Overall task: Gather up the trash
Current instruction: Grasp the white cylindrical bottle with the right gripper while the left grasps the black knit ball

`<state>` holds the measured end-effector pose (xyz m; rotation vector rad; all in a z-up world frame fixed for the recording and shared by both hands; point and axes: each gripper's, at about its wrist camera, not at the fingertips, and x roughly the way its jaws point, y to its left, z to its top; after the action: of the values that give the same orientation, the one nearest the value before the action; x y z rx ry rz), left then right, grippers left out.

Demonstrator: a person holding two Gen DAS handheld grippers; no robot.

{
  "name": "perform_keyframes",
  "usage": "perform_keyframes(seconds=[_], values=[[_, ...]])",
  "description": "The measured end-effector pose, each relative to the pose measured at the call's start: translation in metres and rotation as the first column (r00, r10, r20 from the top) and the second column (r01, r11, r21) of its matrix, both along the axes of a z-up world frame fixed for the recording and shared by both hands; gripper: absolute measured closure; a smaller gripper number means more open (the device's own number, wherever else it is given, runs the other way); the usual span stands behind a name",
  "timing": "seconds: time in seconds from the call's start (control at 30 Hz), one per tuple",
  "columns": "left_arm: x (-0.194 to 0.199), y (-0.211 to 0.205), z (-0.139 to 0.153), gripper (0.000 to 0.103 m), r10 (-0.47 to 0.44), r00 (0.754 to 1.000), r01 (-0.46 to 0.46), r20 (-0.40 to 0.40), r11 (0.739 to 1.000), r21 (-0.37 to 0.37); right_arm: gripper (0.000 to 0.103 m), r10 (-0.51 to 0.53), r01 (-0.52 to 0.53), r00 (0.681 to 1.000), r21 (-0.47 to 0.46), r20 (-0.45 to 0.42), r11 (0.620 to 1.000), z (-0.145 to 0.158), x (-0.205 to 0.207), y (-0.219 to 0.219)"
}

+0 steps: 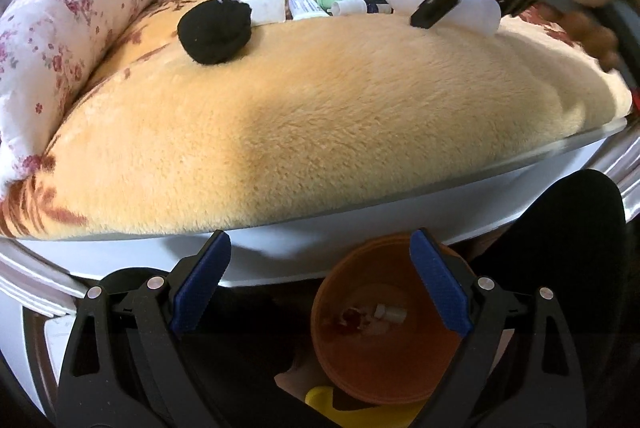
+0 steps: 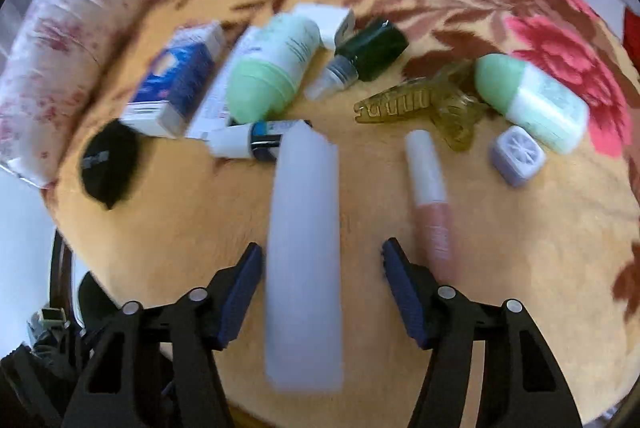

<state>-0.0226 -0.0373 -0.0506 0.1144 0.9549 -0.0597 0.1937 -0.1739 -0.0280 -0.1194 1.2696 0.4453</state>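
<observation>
Now, at the bedside, your two grippers work a cluttered blanket.

White tube: the long white tube (image 2: 304,256) lies on the yellow plush blanket (image 2: 520,248), lengthwise between your right gripper's fingers; in the left wrist view the same tube (image 1: 472,8) sits at the far right of the row of clutter.

Right gripper: your right gripper (image 2: 322,292) stands with its jaws wide, one blue pad on each side of the tube, neither clearly touching it; the frame is blurred. From the left wrist view, that gripper (image 1: 440,4) reaches down over the tube.

Left gripper: your left gripper (image 1: 320,284) is spread wide and carries nothing, hanging past the bed's edge above the orange bin.

Orange bin: the orange bin (image 1: 360,360) stands on the floor below the bed's white edge, with a few small scraps at its bottom.

Beside the tube: a pink-and-white lip gloss tube (image 2: 430,200) lies just to its right; a small blue-banded tube (image 2: 256,140) lies at its far end.

Farther out: an olive hair claw (image 2: 424,104), a pale lilac case (image 2: 518,156), two green-and-white containers (image 2: 272,72) (image 2: 532,100), a dark green bottle (image 2: 368,52), a blue-and-white box (image 2: 176,88) and a black sock ball (image 2: 108,164) lie scattered.

Edge of bed: a floral rolled quilt (image 1: 60,40) borders the blanket on the left.
</observation>
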Motion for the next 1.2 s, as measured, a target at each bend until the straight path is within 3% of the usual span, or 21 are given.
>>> perform_keyframes(seconds=[0.27,0.33,0.4,0.47,0.67,0.83,0.93,1.07,1.2], values=[[0.000,0.005,-0.004,0.014,0.002,1.000,-0.003,-0.025,0.999,-0.041,0.057,0.048,-0.052,0.998,-0.086,-0.039,0.995,0.001,0.009,0.017],[0.001,0.007,-0.004,0.014,0.002,1.000,-0.003,-0.025,0.999,-0.046,0.062,0.041,-0.043,0.999,-0.084,-0.030,0.995,0.003,0.008,0.016],[-0.003,0.005,-0.001,0.014,0.005,1.000,-0.006,-0.016,0.999,-0.042,0.079,0.024,-0.023,1.000,-0.069,0.004,0.997,0.006,0.002,0.010],[-0.006,0.005,0.000,0.014,0.011,1.000,-0.011,-0.009,0.999,-0.035,0.082,0.005,-0.005,1.000,-0.016,0.028,1.000,0.009,-0.005,0.002],[-0.016,0.004,0.007,0.014,0.024,1.000,-0.024,0.016,1.000,-0.019,0.083,-0.071,0.052,0.991,0.159,0.115,0.986,0.023,-0.054,-0.031],[-0.021,-0.004,0.022,0.014,0.018,0.998,-0.018,0.060,1.000,0.012,0.083,-0.172,0.108,0.956,0.257,0.239,0.960,0.039,-0.104,-0.061],[-0.012,-0.003,0.035,0.014,0.015,0.997,-0.016,0.080,1.000,0.002,0.082,-0.229,0.130,0.938,0.348,0.261,0.929,0.042,-0.133,-0.081],[0.018,0.005,0.054,0.014,0.048,0.991,-0.047,0.123,0.999,-0.006,0.082,-0.281,0.159,0.926,0.415,0.251,0.896,0.032,-0.159,-0.097],[0.068,0.024,0.073,0.014,0.093,0.979,-0.093,0.183,0.996,-0.009,0.081,-0.300,0.178,0.922,0.420,0.244,0.890,0.018,-0.170,-0.104]])
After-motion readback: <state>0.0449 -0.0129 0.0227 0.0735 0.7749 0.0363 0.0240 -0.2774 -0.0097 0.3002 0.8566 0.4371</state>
